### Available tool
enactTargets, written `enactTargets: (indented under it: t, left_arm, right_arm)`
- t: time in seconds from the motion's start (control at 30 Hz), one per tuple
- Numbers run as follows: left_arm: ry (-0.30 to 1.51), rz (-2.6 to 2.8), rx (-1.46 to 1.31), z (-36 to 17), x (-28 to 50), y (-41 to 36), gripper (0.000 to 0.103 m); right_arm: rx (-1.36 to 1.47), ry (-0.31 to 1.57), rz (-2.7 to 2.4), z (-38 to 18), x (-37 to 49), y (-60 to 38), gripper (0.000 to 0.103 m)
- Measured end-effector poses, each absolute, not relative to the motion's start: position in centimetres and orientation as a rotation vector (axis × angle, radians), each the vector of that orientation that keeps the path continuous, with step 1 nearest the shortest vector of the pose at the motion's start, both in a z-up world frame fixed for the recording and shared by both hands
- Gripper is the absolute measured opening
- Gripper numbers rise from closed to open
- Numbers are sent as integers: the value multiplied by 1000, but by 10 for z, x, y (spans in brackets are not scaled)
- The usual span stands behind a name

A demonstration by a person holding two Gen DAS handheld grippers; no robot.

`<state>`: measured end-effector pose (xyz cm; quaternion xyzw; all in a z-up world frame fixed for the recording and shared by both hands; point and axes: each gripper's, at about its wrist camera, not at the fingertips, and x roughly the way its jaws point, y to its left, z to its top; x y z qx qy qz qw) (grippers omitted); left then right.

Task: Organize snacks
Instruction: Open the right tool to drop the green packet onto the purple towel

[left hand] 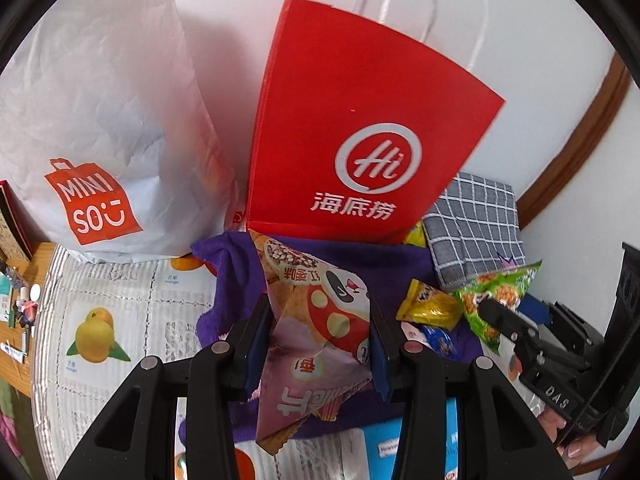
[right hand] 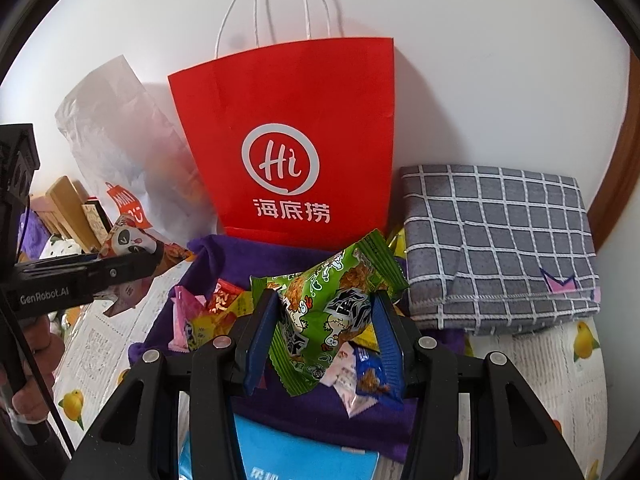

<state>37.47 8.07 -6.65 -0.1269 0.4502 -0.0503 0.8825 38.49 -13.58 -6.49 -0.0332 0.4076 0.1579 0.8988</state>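
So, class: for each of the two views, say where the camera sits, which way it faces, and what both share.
Left wrist: on the left gripper, looking down at its pink-and-red snack packet; right gripper shows.
Right wrist: on the right gripper, looking down at its green snack packet; left gripper and a hand show.
Shared: red paper carrier bag, grey checked cloth.
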Motion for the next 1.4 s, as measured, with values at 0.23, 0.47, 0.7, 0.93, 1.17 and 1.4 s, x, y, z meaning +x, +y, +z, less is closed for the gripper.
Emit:
enactTargets:
  t: [0.23,0.47,0.7,0.93,1.17,1.4]
  left_arm:
    - [985,-94,-280,-89,390,88,41]
    - [1034,-98,-331,-110,401,93,41]
    - [1044,-133,-340,-119,404,83,41]
    - [1053,-138,-338,-126,406,76,41]
    - [1079,-137,-352,-140,412,72,42]
    - [1087,-133,-335,-145,414,68,42]
  right_arm:
    - [-129,923,358,-95,398,-132,48]
    - [-117,1037,389,-122,410,-132,48]
    - [-162,1102,388,-141,412,-124,48]
    - [-165,1138,375,-147,417,-126,48]
    - [-151,1096,368,-126,412,-135,51]
    - [-132,1044,367,-104,407,-142,52]
